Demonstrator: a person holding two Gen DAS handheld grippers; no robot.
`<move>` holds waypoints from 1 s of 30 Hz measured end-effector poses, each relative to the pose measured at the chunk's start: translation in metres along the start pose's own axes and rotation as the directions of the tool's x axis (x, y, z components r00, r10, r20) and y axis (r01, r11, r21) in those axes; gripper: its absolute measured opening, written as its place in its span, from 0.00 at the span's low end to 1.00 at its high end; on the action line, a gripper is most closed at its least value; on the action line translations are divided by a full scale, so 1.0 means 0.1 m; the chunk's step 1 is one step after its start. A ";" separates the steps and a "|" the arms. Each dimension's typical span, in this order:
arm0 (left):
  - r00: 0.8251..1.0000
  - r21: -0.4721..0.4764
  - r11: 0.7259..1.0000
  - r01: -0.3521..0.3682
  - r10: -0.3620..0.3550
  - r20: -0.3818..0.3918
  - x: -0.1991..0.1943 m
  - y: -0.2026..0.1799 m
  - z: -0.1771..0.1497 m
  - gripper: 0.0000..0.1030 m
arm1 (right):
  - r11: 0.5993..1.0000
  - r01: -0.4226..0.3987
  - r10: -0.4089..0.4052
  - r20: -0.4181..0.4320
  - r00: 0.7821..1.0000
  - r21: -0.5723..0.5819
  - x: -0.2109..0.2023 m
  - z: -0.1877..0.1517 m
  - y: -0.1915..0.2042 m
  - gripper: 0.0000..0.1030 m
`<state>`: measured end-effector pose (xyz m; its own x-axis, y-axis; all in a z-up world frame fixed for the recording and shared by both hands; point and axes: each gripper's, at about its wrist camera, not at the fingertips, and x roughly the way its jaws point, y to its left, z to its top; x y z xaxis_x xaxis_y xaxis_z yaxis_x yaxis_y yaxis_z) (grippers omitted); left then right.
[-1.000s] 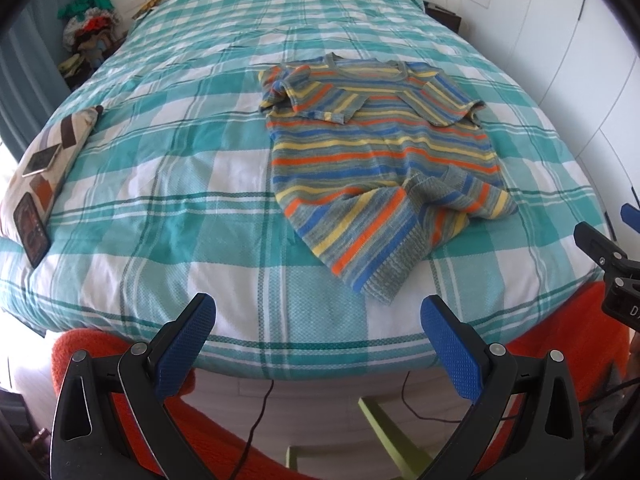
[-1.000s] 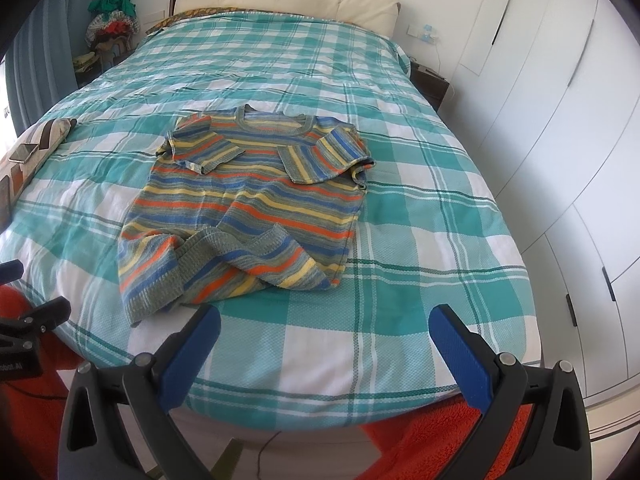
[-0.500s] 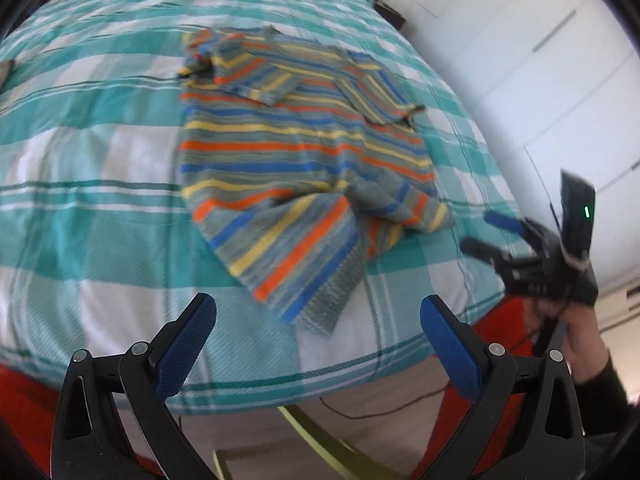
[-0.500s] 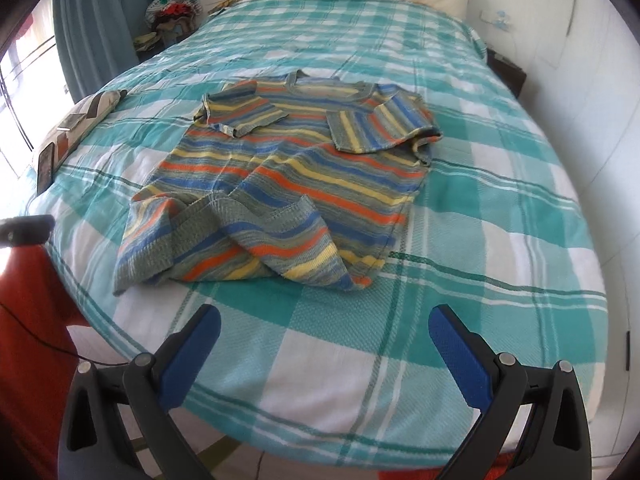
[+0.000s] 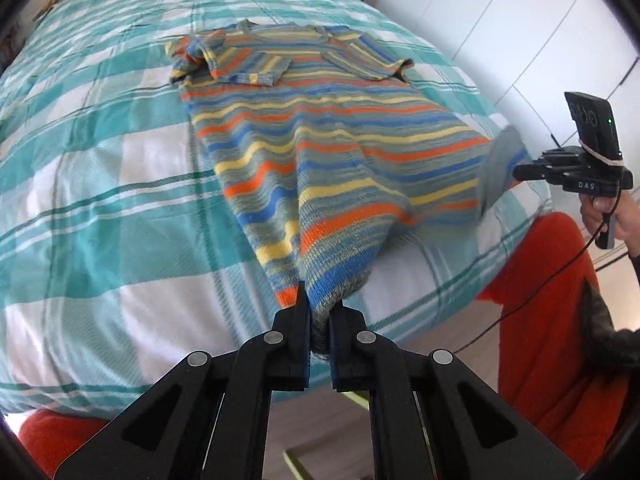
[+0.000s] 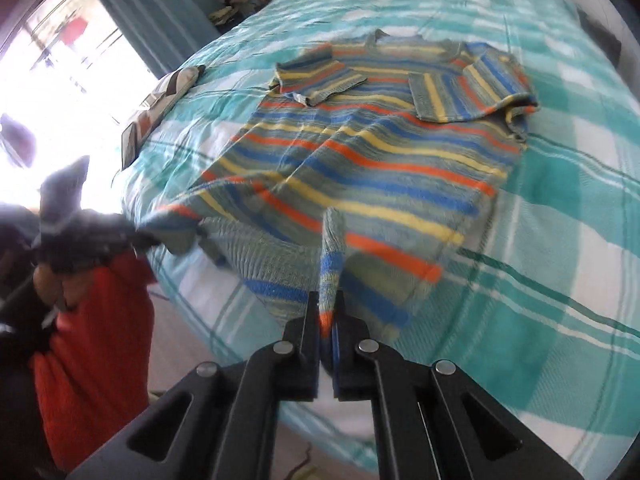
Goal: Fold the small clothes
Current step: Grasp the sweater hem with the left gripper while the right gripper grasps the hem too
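Observation:
A striped knit sweater (image 5: 336,128) in grey, blue, yellow and orange lies on the bed, sleeves folded across the chest. My left gripper (image 5: 319,312) is shut on the hem's near left corner. My right gripper (image 6: 328,316) is shut on the hem's other corner of the sweater (image 6: 360,160). The right gripper also shows in the left wrist view (image 5: 520,172), at the sweater's right hem. The left gripper shows blurred in the right wrist view (image 6: 140,236). The hem is lifted and stretched between both grippers.
The bed has a teal and white plaid cover (image 5: 100,168). White wardrobe doors (image 5: 520,20) stand at the right. A patterned cushion (image 6: 160,108) lies near the bed's left edge, by a curtain and bright window (image 6: 60,52). My orange garment (image 5: 540,312) is below.
Both grippers were open above the bed's near edge; they moved in to the sweater's hem corners and shut on them. The crumpled hem is now pulled out and lifted.

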<state>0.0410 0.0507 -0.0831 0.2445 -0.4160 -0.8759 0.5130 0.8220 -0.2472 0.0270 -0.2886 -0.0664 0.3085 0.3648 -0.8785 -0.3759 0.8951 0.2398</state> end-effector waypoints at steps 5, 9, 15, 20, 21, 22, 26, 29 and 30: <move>0.996 -0.033 0.997 -0.066 0.064 -0.062 0.05 0.22 -0.08 0.37 | 0.991 0.093 -0.088 -0.051 0.995 0.101 -0.11 -0.37 -0.36 0.17; 1.000 -0.225 0.974 0.000 0.006 0.023 -0.08 0.51 -0.20 0.73 | 0.952 0.089 -0.078 -0.052 0.996 0.292 -0.23 -0.64 -0.69 0.35; 0.997 -0.400 0.914 0.059 -0.077 -0.028 0.45 0.59 -0.21 0.72 | 0.739 -0.180 0.125 0.130 0.984 0.649 -0.10 -0.95 -0.89 0.53; 0.998 -0.363 0.932 -0.005 -0.017 -0.056 0.65 0.40 -0.15 0.55 | 0.676 -0.271 0.274 0.107 0.956 0.686 0.54 -0.90 -0.75 0.46; 0.997 -0.340 0.940 0.002 -0.026 -0.067 0.64 0.35 -0.13 0.12 | 0.674 -0.302 0.328 0.093 0.940 0.674 0.65 -0.86 -0.68 0.11; 0.996 -0.336 0.942 0.013 -0.043 -0.081 0.62 0.35 -0.13 0.05 | 0.685 -0.305 0.352 0.066 0.934 0.661 0.72 -0.82 -0.59 0.07; 0.999 -0.351 0.936 0.022 -0.033 -0.025 0.23 0.44 -0.19 0.04 | 0.812 -0.173 0.215 -0.010 0.977 0.558 0.30 -0.68 -0.40 0.06; 0.999 -0.345 0.938 0.032 -0.045 -0.029 0.14 0.42 -0.22 0.04 | 0.848 -0.039 0.083 -0.059 0.995 0.528 -0.01 -0.69 -0.44 0.06; 0.998 -0.329 0.944 0.011 -0.032 -0.057 0.20 0.38 -0.23 0.04 | 0.849 -0.012 0.061 -0.076 0.995 0.529 0.00 -0.69 -0.46 0.06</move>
<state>0.0463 0.0830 -0.1201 0.1807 -0.4189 -0.8899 0.2165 0.8995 -0.3795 -0.0164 -0.3475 -0.1058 0.2182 0.3981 -0.8910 0.1397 0.8909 0.4322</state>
